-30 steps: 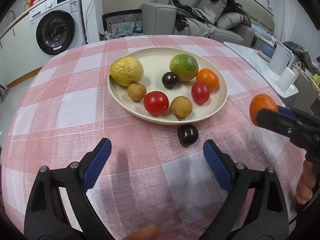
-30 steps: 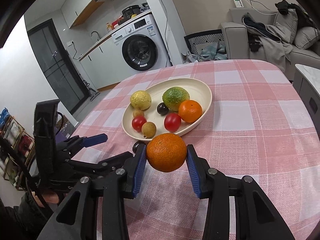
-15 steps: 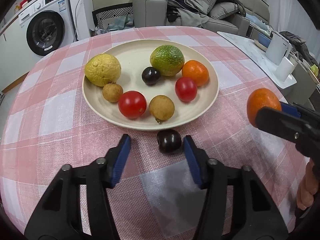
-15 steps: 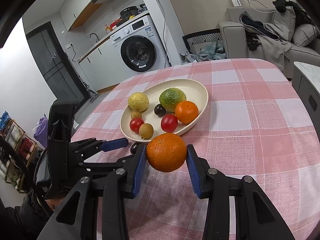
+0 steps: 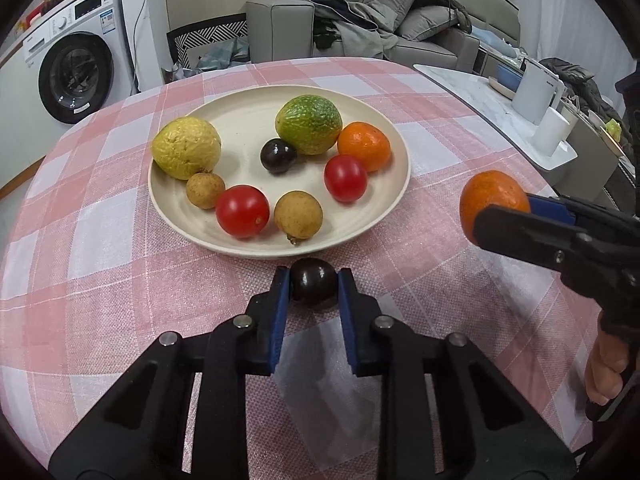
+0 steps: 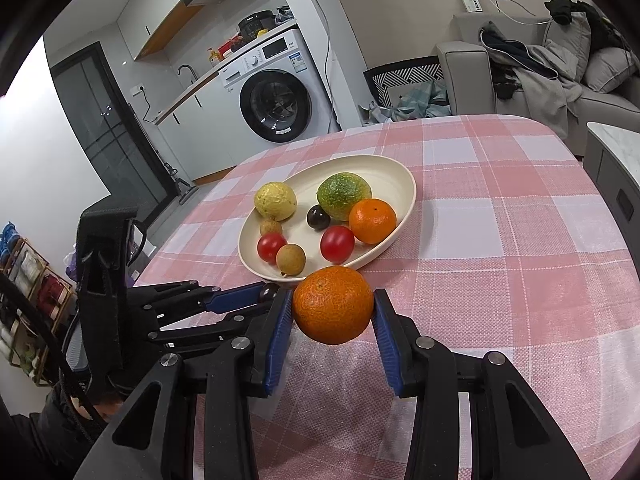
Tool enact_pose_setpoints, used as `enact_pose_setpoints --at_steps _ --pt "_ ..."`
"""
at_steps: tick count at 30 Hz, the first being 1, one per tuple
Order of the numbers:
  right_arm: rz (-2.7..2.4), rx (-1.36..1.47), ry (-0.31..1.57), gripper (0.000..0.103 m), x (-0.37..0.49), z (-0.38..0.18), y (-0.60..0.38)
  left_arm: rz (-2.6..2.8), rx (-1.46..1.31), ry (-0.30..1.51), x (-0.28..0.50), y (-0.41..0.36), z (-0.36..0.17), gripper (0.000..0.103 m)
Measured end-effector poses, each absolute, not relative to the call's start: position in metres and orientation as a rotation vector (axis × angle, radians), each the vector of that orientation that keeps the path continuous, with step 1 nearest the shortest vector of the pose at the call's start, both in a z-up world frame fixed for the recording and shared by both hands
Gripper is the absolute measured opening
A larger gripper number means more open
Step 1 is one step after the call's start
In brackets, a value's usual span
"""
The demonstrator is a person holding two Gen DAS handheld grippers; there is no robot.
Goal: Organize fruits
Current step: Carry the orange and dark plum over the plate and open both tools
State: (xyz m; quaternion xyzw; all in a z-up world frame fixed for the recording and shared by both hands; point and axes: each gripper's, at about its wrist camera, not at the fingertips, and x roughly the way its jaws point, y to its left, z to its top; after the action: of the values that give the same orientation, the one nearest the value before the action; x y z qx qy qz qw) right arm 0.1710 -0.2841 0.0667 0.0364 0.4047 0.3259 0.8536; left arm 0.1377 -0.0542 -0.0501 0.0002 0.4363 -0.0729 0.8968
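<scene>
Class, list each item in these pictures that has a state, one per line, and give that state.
left gripper: shut on the dark plum
dark plum: gripped, on the tablecloth just outside the plate
right gripper: shut on the orange
orange: held above the tablecloth
plate: upright, holding eight fruits
washing machine: door closed

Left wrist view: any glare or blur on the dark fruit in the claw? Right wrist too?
Left wrist view: sharp, small glints on the round dark purple fruit; edges fisheye-bent. Right wrist view: sharp, the round orange mandarin evenly lit, black vignette in the corners.
</scene>
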Motion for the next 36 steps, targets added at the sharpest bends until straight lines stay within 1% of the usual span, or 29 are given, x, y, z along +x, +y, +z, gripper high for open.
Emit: enact_pose_setpoints --at_steps 10,20,27,36 --pt "0.679 0.066 0.855 0.041 0.171 0.064 -0.282 -0.176 0.009 0.835 0.112 -0.045 -0.04 0.021" --pt "0.671 0.067 0.821 0.041 0.169 0.063 -0.28 -0.192 -0.01 0.783 0.098 -0.035 -0.029 0.021" --pt "0.679 0.088 0.799 0.041 0.173 0.072 -0.281 -0.185 -0.02 0.747 0.095 -0.031 -0.017 0.021" --pt "0.689 0.048 0.779 0.041 0.176 0.085 -0.267 -0.163 -0.035 0.701 0.094 -0.017 0.004 0.021"
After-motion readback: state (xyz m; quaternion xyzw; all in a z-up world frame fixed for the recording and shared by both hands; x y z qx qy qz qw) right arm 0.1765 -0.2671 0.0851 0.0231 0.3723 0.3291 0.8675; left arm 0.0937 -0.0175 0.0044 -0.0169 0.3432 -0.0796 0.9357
